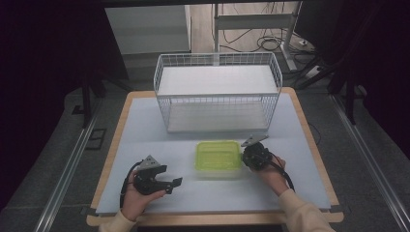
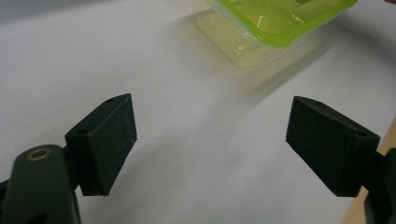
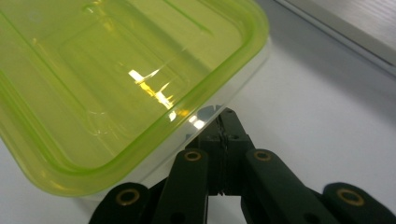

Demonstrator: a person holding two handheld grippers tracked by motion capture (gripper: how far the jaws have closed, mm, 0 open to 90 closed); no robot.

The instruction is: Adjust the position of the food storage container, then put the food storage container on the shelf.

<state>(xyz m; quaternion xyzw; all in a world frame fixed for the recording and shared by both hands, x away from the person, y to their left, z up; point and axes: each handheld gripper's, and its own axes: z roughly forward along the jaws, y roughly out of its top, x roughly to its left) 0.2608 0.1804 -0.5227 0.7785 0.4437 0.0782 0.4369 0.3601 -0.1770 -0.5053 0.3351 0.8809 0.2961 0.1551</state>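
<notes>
Your right hand-held gripper [image 1: 246,155] is sitting at the right edge of the green-lidded container [image 1: 218,156], which is resting on the white worktop [image 1: 145,140] just in front of the wire basket [image 1: 217,92]. In the right gripper view its jaws are standing pressed together, pads meeting, with their tips right at the clear rim under the green lid [image 3: 116,70]. Whether the tips are pinching that rim or only touching it is hard to make out, because the glare and the lid's overhang are covering the contact spot. The container's near and left parts are running out of that view.

Your left hand-held gripper [image 1: 167,182] is lying low on the worktop, well apart from the container, pointing toward it. Its jaws are standing wide with nothing between them; in the left gripper view the two black pads [image 2: 109,140] are framing bare worktop, and the container [image 2: 275,28] is showing beyond them, cut off by the top edge.

From the high view, your right hand [image 1: 273,176] is covering part of the gripper body, and the room around the worktop is too dark to read.
</notes>
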